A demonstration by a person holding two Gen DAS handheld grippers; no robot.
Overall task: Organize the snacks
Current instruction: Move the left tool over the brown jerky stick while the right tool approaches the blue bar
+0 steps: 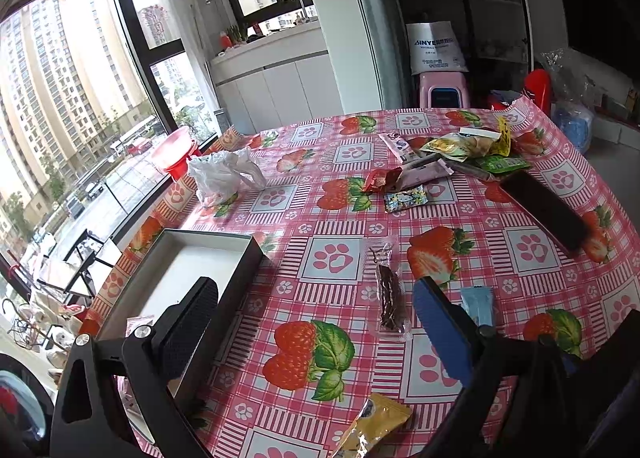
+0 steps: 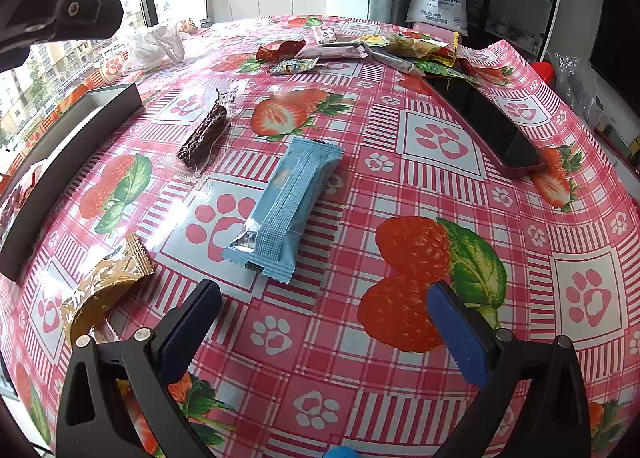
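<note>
Black hand-held gripper (image 2: 322, 322), blue pads (image 2: 456, 338), silver screws.

Bare strawberry-print tablecloth (image 2: 460, 185) lies open through the right wrist view's centre and lower right. A shallow black box (image 2: 60, 161) walls off the left edge; a dark flat case (image 2: 492, 125) blocks the upper right, a heap of mixed snack packets (image 2: 404, 47) the top.

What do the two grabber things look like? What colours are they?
Both look alike. The left hand-held gripper and the right hand-held gripper have black angular frames with triangular cut-outs and silver bolts. Each has one black finger with a dotted grip pad and one blue finger. No cables or sleeves show.
</note>
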